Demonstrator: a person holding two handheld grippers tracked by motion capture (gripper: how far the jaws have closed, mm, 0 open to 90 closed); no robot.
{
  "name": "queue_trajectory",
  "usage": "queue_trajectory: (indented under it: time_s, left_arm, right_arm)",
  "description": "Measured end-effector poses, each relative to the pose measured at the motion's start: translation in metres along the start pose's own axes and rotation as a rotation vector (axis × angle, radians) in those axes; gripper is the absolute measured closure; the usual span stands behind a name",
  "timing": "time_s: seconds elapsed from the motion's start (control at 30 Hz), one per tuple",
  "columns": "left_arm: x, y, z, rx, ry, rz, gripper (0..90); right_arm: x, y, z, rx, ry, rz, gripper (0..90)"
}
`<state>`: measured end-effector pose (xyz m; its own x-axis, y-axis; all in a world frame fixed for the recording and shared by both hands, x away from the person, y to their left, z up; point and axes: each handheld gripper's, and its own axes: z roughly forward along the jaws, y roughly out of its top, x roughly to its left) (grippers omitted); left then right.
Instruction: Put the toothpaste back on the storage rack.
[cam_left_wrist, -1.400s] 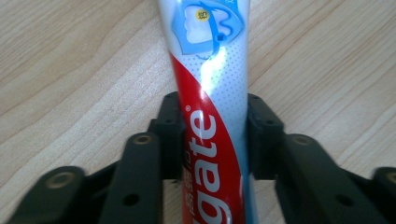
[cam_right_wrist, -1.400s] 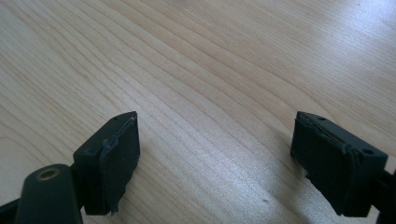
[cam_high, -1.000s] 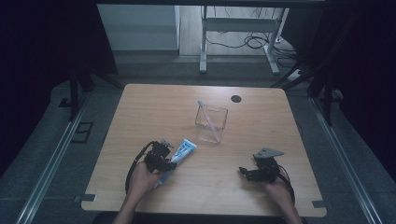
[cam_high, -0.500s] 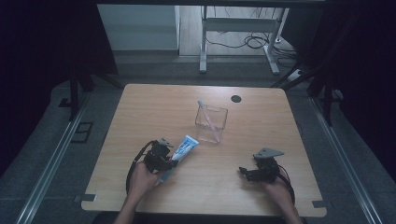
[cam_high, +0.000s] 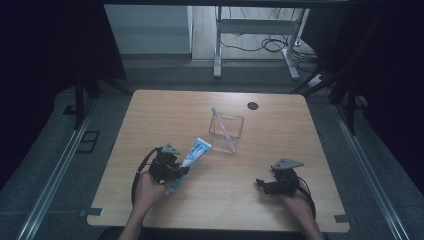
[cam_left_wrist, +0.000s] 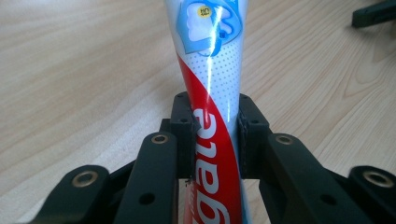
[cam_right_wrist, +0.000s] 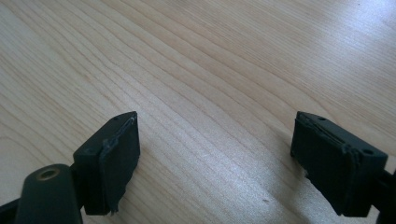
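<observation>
Here the left tongs (cam_left_wrist: 212, 126) clench a toothpaste tube (cam_left_wrist: 211, 88) — cap end hidden — while the right tongs (cam_right_wrist: 229, 158) gape.

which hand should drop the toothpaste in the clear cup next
Left, probably. The left gripper is shut on the toothpaste tube, which points toward the clear cup. The right gripper is open and holds nothing.
</observation>
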<state>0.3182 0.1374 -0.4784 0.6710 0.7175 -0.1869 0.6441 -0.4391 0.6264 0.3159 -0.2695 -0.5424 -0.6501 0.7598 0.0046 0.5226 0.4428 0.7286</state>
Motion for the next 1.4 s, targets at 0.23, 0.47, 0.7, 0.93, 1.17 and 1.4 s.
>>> queue_trajectory:
  time_s: [0.23, 0.47, 0.7, 0.93, 1.17, 1.4]
  left_arm:
    - [-0.003, 0.009, -0.009, -0.05, -0.007, 0.011, 73.0]
    - [-0.006, 0.022, -0.015, -0.081, 0.007, 0.026, 73.0]
    - [-0.007, 0.035, -0.017, -0.094, 0.017, 0.036, 72.9]
    - [-0.009, 0.054, -0.019, -0.115, 0.03, 0.057, 73.0]
    - [-0.012, 0.074, -0.019, -0.135, 0.04, 0.077, 73.0]
    - [-0.012, 0.091, -0.017, -0.157, 0.03, 0.088, 73.1]
  right_arm:
    - [0.0, 0.0, 0.0, 0.0, 0.0, 0.001, 15.6]
    - [0.0, 0.0, 0.0, 0.0, 0.0, 0.0, 15.6]
    - [0.0, 0.0, 0.0, 0.0, 0.0, 0.002, 15.7]
    - [0.0, 0.0, 0.0, -0.001, 0.0, 0.001, 15.7]
    - [0.0, 0.0, 0.0, 0.001, 0.0, -0.002, 15.6]
    - [0.0, 0.0, 0.0, 0.0, 0.002, -0.003, 15.6]
